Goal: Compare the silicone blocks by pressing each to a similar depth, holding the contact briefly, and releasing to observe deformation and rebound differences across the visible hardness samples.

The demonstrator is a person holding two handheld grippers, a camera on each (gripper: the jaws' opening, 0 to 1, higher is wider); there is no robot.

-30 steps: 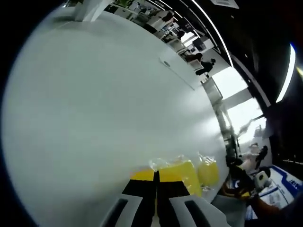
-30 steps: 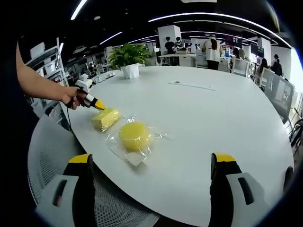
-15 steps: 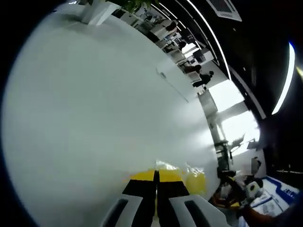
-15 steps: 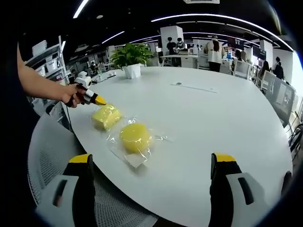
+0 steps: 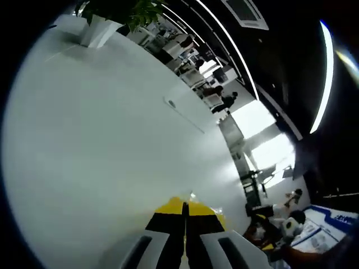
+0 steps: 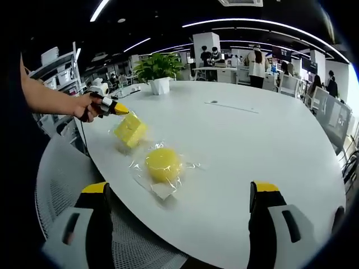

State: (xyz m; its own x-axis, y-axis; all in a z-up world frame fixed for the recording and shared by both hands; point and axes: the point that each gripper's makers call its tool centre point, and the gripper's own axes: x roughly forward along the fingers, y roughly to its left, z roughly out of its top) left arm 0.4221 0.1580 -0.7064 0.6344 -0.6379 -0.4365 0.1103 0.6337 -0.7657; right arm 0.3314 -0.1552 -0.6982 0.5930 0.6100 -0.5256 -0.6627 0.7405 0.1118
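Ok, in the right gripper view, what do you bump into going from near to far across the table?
Round block → square block → plant.

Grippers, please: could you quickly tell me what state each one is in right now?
Left gripper: jaws shut, tip at the square yellow block; contact cannot be told.
Right gripper: open, holding nothing, back from the round yellow block.

Open-plan office, white desks [image 6: 224, 72], potted plant [image 6: 158, 68], ceiling strip lights [image 6: 252, 22]
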